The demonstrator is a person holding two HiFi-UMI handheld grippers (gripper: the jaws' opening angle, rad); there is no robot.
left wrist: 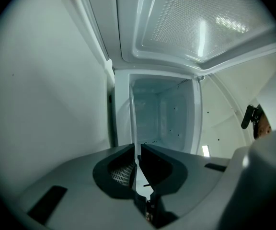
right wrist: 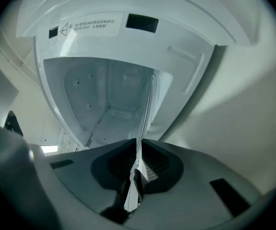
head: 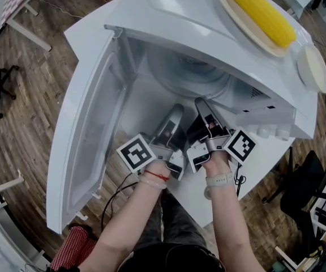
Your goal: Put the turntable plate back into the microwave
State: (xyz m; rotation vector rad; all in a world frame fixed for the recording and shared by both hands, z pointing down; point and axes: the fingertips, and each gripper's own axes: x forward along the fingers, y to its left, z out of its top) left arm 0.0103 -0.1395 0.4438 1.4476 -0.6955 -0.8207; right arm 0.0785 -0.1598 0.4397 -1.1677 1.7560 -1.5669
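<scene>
The clear glass turntable plate lies inside the open white microwave, partly under its roof. Both grippers reach in from the front and hold its near rim. My left gripper is shut on the rim, which runs edge-on as a thin glass line between the jaws of that gripper. My right gripper is shut on the rim just beside it. In its own view the plate's edge rises from between the jaws of the gripper into the cavity.
The microwave door hangs wide open at the left. On top of the microwave lies a corn cob on a tray, with a small white dish beside it. Table legs and chairs stand on the wooden floor around.
</scene>
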